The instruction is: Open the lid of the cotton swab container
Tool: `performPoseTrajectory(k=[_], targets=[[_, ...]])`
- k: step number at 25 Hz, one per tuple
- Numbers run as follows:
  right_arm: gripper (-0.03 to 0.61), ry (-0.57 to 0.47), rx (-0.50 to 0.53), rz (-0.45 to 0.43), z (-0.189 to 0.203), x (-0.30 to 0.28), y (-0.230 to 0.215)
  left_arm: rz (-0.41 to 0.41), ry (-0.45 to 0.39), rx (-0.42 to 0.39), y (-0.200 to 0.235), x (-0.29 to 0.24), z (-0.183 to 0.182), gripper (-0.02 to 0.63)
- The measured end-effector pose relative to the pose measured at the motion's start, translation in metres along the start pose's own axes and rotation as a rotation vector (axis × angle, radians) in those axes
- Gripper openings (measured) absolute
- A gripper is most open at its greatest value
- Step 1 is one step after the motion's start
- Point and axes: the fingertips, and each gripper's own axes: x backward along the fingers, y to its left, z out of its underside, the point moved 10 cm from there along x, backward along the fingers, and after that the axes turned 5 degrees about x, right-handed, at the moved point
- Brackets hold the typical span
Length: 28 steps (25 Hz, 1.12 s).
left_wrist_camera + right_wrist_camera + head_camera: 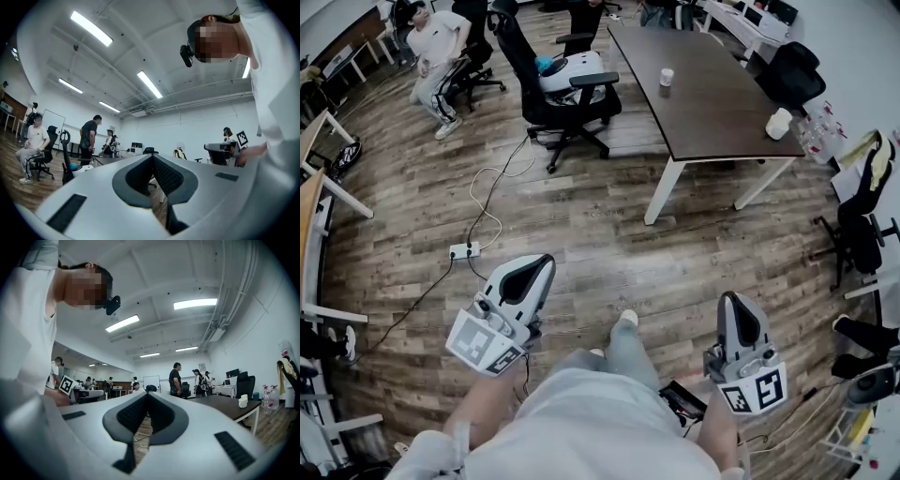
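Note:
A dark table [722, 112] stands across the room, well beyond both grippers. On it are a small white round container [667, 77] and a larger white object [779, 123] near its right corner; which of them holds cotton swabs I cannot tell. My left gripper [546, 262] and right gripper [729, 300] are held low in front of my body, over the wooden floor. Both are shut with nothing in them. In the left gripper view the left gripper [152, 157] has its jaws together, and so has the right gripper [146, 394] in its view, which shows the white object [242, 401] on the table.
A black office chair [553, 89] stands left of the table. A power strip [465, 250] and a trailing cable [492, 192] lie on the floor ahead. A seated person [436, 47] is at the far left. More chairs [862, 220] stand at the right.

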Motion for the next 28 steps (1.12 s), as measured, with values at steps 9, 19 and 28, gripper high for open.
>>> performPoseTrajectory(k=[9, 19, 28], targets=[[0.018, -0.019, -0.050, -0.049, 0.023, -0.051, -0.055, -0.042, 0.011, 0.004, 0.019, -0.053, 0.008, 0.012], [0.018, -0.032, -0.072, -0.104, 0.037, -0.140, -0.156, -0.077, -0.006, -0.012, 0.061, -0.159, -0.003, 0.012], [0.018, -0.025, -0.078, -0.143, 0.048, -0.203, -0.239, -0.123, -0.016, -0.021, 0.095, -0.245, -0.005, 0.012]])
